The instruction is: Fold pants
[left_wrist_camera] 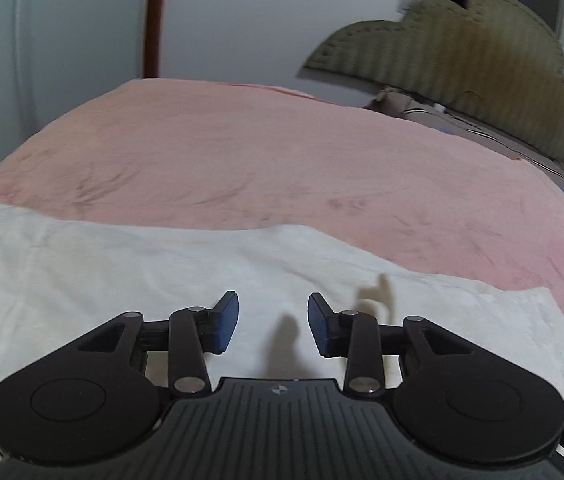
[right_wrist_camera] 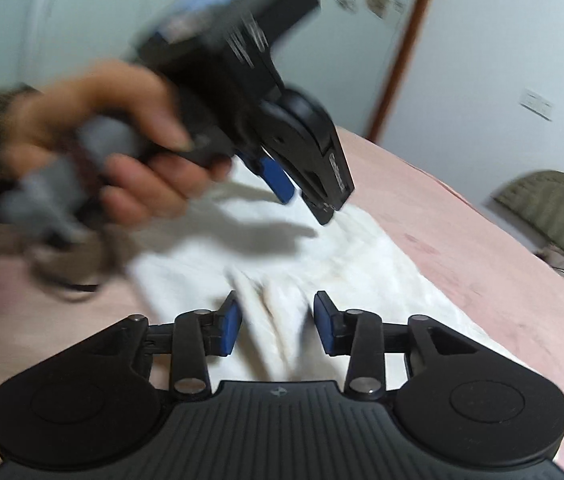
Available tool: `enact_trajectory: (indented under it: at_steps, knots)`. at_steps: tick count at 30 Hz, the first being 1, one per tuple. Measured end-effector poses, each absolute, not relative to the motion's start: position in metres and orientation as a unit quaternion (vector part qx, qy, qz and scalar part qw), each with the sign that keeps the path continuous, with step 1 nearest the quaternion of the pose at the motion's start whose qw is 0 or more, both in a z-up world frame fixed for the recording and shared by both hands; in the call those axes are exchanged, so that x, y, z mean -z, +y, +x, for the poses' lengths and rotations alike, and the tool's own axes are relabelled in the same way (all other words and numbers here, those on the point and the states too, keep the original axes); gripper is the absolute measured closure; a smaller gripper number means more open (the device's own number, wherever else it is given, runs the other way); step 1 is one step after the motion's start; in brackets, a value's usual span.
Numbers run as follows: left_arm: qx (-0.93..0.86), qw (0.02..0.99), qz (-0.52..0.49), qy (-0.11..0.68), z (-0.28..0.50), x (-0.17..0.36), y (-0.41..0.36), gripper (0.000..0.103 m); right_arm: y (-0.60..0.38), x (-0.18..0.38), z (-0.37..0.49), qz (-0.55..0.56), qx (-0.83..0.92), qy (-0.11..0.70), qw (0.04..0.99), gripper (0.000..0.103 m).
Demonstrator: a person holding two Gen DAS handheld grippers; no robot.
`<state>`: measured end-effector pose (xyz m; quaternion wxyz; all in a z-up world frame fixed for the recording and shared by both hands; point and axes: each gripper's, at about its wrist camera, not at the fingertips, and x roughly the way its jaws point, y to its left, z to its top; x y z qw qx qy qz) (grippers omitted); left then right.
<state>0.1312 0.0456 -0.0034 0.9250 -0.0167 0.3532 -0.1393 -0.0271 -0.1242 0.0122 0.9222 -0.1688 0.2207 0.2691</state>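
Pink bedspread [left_wrist_camera: 282, 152] w/ white pants [left_wrist_camera: 162, 264], both tools agape; left hand [right_wrist_camera: 94, 148] only in rt view.

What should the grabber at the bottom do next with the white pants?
Probably lower the right gripper and close it on the bunched fold of the white pants just ahead. Its jaws are open with the ridge between them, nothing gripped. The left gripper hangs above the pants, also holding nothing.

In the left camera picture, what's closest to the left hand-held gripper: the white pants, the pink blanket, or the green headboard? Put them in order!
From the left hand-held gripper:
1. White pants, right under it.
2. Pink blanket, beyond them.
3. Green headboard, far right, by the wall.
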Motion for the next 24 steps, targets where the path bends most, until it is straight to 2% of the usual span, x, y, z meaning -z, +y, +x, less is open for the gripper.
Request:
enact_trajectory:
  at_steps: [4, 10, 20, 21, 23, 24]
  knots:
    - [0.126, 0.924, -0.009, 0.361, 0.126, 0.000, 0.057, 0.060, -0.141, -0.023, -0.035, -0.138, -0.257, 0.204, 0.934, 0.065]
    - [0.151, 0.914, -0.030, 0.377, 0.111, -0.005, 0.060, 0.060, -0.138, -0.003, -0.028, -0.192, -0.213, 0.243, 0.927, 0.066]
    - [0.219, 0.865, -0.132, 0.432, 0.098, -0.010, 0.065, 0.060, -0.108, 0.017, -0.040, -0.291, -0.194, 0.223, 0.910, 0.067]
    - [0.227, 0.858, -0.142, 0.437, 0.097, -0.009, 0.065, 0.060, -0.105, 0.019, -0.039, -0.299, -0.194, 0.218, 0.908, 0.070]
    - [0.246, 0.841, -0.166, 0.453, 0.096, -0.006, 0.064, 0.060, -0.101, 0.021, -0.038, -0.307, -0.196, 0.217, 0.906, 0.090]
    - [0.253, 0.832, -0.178, 0.461, 0.097, -0.004, 0.064, 0.060, -0.099, 0.023, -0.037, -0.311, -0.193, 0.216, 0.905, 0.091]
